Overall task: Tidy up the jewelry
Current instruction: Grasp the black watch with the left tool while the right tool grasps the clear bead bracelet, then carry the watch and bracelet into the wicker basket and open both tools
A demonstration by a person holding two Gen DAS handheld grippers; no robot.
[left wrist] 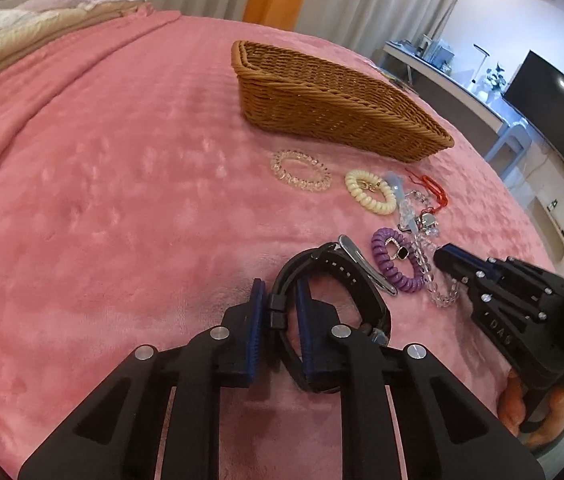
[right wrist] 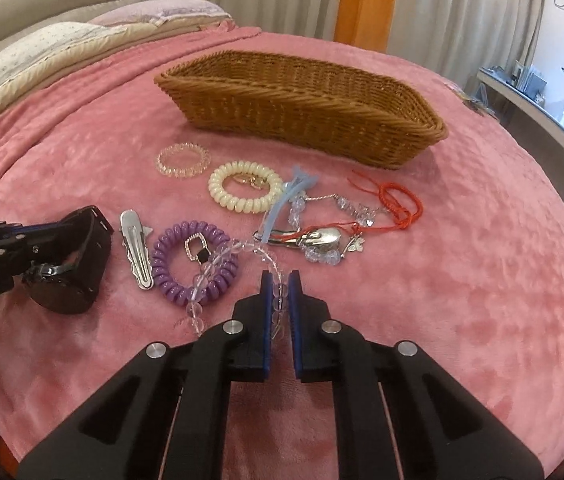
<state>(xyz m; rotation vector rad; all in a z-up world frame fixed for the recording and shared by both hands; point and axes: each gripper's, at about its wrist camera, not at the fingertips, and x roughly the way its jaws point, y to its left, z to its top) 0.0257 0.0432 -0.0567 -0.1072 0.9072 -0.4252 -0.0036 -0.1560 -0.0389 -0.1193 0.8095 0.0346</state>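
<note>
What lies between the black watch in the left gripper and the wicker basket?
Nothing tall. The left gripper pinches the black watch strap. Between it and the wicker basket lie only flat pieces on the blanket: a silver hair clip and a clear coil bracelet. Lifted, the watch should clear them.

pink bed, basket and jewelry

a pink blanket [right wrist: 462, 280] covers the bed. a wicker basket [right wrist: 306, 116] sits on it. nearer than the basket lie a clear coil tie [right wrist: 182, 160], a cream coil tie [right wrist: 245, 186], a purple coil tie [right wrist: 194, 268], a silver hair clip [right wrist: 136, 249], a black watch [right wrist: 77, 268], a red cord [right wrist: 398, 200] and a clear bead bracelet [right wrist: 241, 264]. pillows [right wrist: 41, 52] lie beyond the basket.
</note>
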